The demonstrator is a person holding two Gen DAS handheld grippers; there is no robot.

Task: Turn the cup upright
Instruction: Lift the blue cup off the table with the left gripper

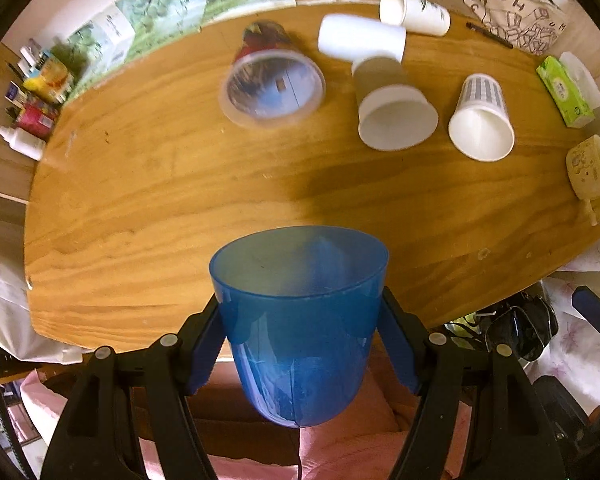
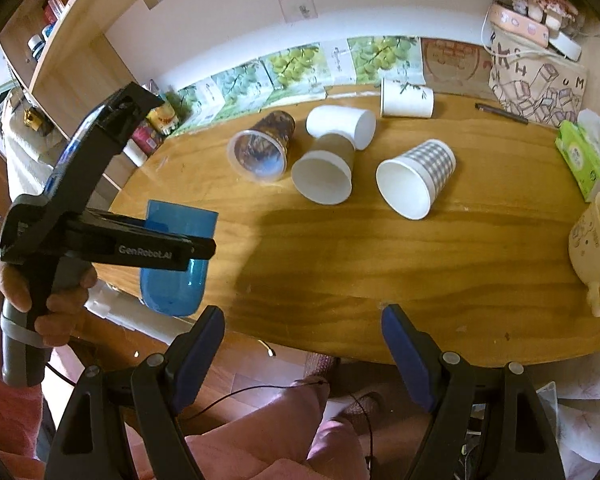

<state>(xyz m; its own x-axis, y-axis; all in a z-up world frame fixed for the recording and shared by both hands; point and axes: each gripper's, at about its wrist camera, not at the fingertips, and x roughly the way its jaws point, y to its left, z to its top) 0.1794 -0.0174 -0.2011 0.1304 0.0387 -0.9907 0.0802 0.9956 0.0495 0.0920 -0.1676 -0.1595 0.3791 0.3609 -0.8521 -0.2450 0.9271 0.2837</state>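
Left hand-held gripper [image 1: 300, 320]: closed on the blue cup [image 1: 300, 320], one blue pad pressed against each side of the wall just below the rim — a grip across the widest part, apparently chosen so the cup cannot slip as it is turned.
Blue cup: held in the air at the near edge of the desk [image 1: 140, 208], mouth up and base down as seen from the right wrist view, where it hangs beside the desk's near-left corner; it is not resting on anything.
Right hand-held gripper [image 2: 302, 344]: held with its fingers spread wide and nothing between them, low at the near edge of the desk — kept back, it is judged, so the left side has room.
Stage: the turning appears nearly done; setting the blue cup down on its base is judged to remain.
Bare wood: the near half of the desk is free of objects, so a landing spot is available directly ahead.
Other cups: a clear printed cup [image 1: 274, 84], a brown paper cup [image 1: 394, 110], a checked paper cup [image 1: 482, 120] and two white paper cups lie on their sides farther back, well apart from the blue cup.
Cream mug [image 2: 596, 248]: placed at the right edge of the desk.
Risk: a tight squeeze on thin plastic could deform the wall.
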